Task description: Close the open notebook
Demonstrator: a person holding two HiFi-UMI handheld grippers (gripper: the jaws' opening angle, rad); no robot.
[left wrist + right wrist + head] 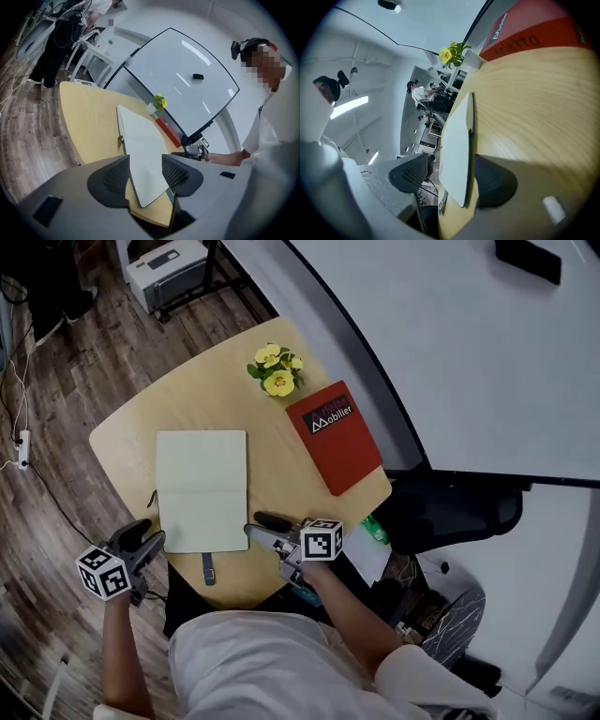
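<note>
The open notebook (202, 488) lies flat with cream pages up on the round wooden table (131, 427); its dark strap (207, 568) hangs out at the near edge. My left gripper (145, 538) is open at the notebook's near left corner. In the left gripper view that notebook corner (145, 159) shows between the open jaws of the left gripper (145, 176). My right gripper (262, 528) stands open at the near right corner. In the right gripper view the notebook's page edge (457, 154) lies between the jaws of the right gripper (452, 176).
A red closed notebook (335, 435) and a small pot of yellow flowers (277, 368) sit at the table's far right. A big whiteboard (422, 352) stands beyond them, a black office chair (459, 507) at the right, and a printer (164, 268) on the wooden floor.
</note>
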